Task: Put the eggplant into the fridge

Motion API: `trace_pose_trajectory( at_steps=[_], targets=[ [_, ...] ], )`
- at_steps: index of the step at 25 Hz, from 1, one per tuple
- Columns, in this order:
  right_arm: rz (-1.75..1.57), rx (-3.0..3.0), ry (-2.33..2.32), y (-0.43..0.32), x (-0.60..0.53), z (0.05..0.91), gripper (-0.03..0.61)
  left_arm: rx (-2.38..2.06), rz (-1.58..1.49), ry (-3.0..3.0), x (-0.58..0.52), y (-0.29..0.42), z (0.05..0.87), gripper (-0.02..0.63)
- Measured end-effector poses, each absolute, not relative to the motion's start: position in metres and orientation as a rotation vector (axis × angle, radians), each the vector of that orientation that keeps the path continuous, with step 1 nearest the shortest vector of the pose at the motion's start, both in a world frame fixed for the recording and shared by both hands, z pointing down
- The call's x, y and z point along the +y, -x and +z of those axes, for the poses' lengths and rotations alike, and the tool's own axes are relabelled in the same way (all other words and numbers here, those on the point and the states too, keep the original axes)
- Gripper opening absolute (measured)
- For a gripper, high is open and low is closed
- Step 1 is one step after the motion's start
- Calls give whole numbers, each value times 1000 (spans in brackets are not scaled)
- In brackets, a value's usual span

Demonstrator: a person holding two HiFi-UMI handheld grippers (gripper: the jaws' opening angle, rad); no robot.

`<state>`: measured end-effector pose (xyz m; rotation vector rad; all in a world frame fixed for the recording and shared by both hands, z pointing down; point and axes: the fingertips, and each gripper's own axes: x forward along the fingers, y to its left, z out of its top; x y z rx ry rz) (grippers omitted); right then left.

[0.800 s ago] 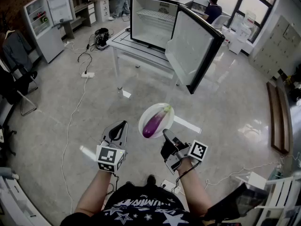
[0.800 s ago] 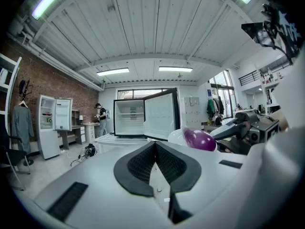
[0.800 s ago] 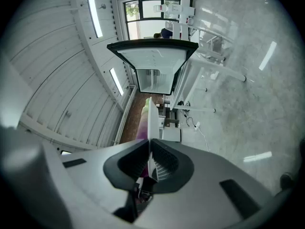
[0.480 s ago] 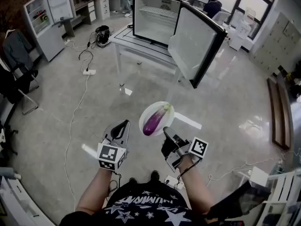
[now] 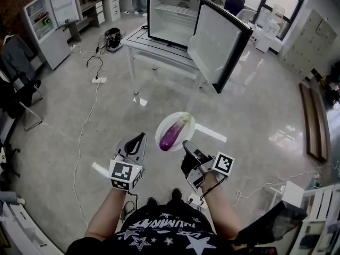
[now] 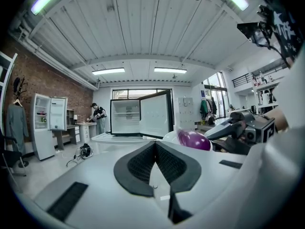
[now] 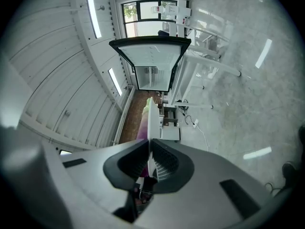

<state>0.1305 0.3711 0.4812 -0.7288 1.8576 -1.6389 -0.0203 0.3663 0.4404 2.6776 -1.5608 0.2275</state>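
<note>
A purple eggplant (image 5: pixel 172 133) with a green stem lies on a white plate (image 5: pixel 184 122) carried in the air over the floor. My right gripper (image 5: pixel 185 145) is shut on the plate's near rim; the plate's edge (image 7: pixel 149 123) runs between its jaws, the eggplant (image 7: pixel 143 128) on its left side. My left gripper (image 5: pixel 141 138) hangs just left of the plate, shut and holding nothing; the eggplant (image 6: pixel 194 140) shows at its right. The open fridge (image 5: pixel 172 16) stands on a white table (image 5: pixel 139 42) far ahead, door (image 5: pixel 218 44) swung wide to the right.
A second white fridge (image 5: pixel 50 25) stands open at the far left wall. Cables and a power strip (image 5: pixel 99 80) trail over the grey floor left of the table. People work at desks behind the fridge (image 5: pixel 232 0). A chair (image 5: pixel 21 108) stands at the left.
The table and fridge have drawn slightly nearer in the head view as I walk forward. Both grippers and the plate with the eggplant keep their places in front of me.
</note>
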Motion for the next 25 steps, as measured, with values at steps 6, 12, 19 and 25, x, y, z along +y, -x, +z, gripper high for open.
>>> trace_pose_trajectory(
  at_steps=[6, 12, 19, 25],
  targets=[
    [-1626, 1853, 739, -128, 383, 480, 20, -1547, 231, -2695, 375, 22, 439, 9],
    [-1615, 1840, 756, -116, 398, 489, 20, -1546, 214, -2702, 389, 38, 446, 9],
    [-1610, 1815, 778, -113, 408, 483, 20, -1527, 200, -2708, 398, 45, 438, 9],
    [-1595, 1794, 765, -93, 417, 484, 20, -1563, 191, -2699, 407, 77, 435, 9]
  ],
)
